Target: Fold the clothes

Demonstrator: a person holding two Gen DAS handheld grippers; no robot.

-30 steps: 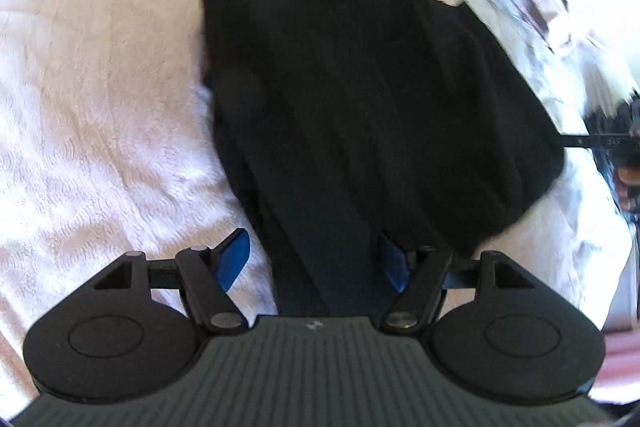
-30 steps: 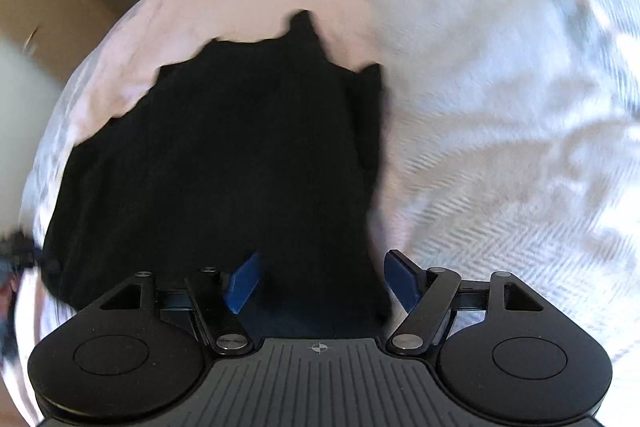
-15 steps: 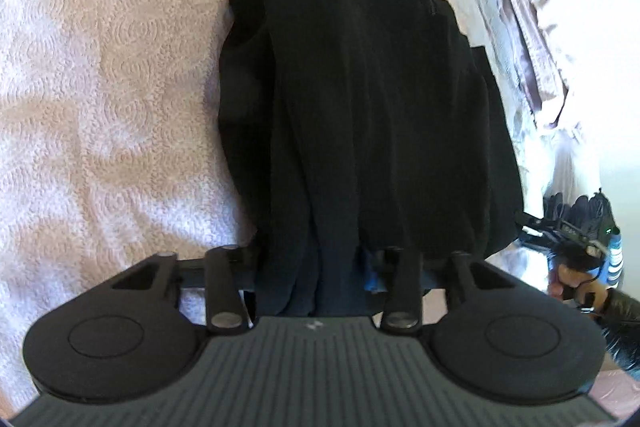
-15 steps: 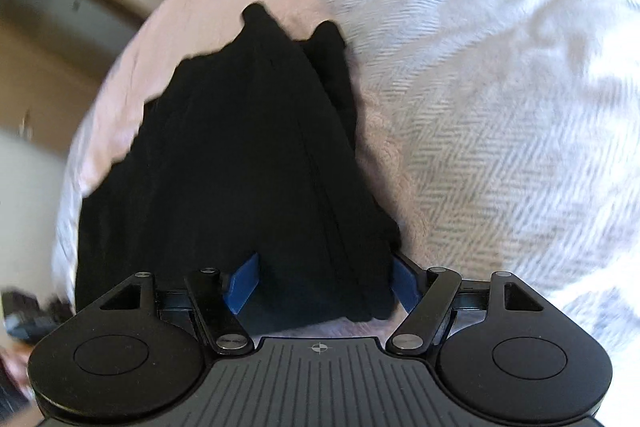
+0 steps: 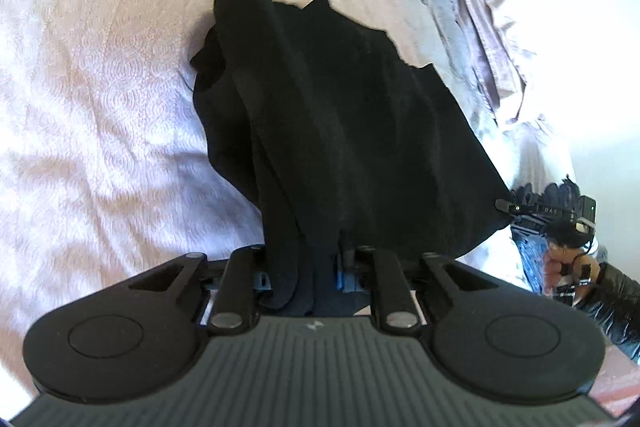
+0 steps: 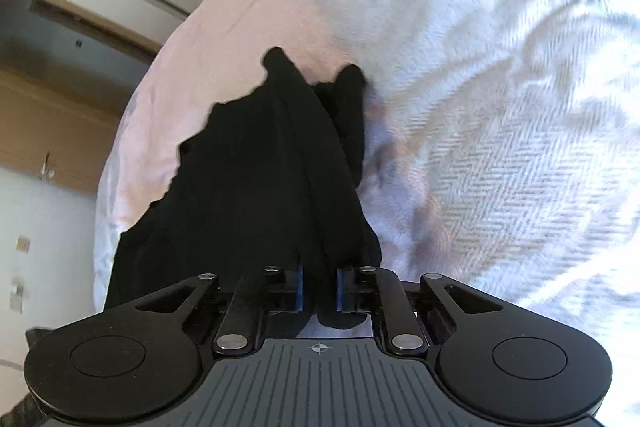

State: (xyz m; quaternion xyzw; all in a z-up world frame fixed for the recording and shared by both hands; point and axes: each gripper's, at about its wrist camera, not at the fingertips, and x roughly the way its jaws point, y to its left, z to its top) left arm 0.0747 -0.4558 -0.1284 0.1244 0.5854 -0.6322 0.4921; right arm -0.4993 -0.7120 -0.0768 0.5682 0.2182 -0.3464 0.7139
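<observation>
A black garment (image 5: 344,131) lies on a pale pink bedspread (image 5: 92,99), its near edge lifted. My left gripper (image 5: 304,275) is shut on its near left corner; black cloth bunches between the blue pads. My right gripper (image 6: 318,287) is shut on the other near corner of the black garment (image 6: 256,187). The right gripper (image 5: 548,215) also shows in the left wrist view at the garment's right corner, held by a hand. The far sleeves rest on the bed.
A white herringbone blanket (image 6: 500,115) covers the bed to the right. Pinkish clothes (image 5: 484,11) lie at the far right of the bed. A wooden wardrobe and wall (image 6: 48,75) stand beyond the bed's edge.
Both grippers were open over the flat garment; they closed on its near corners and lifted that edge, so the cloth now hangs in folds from the pads.
</observation>
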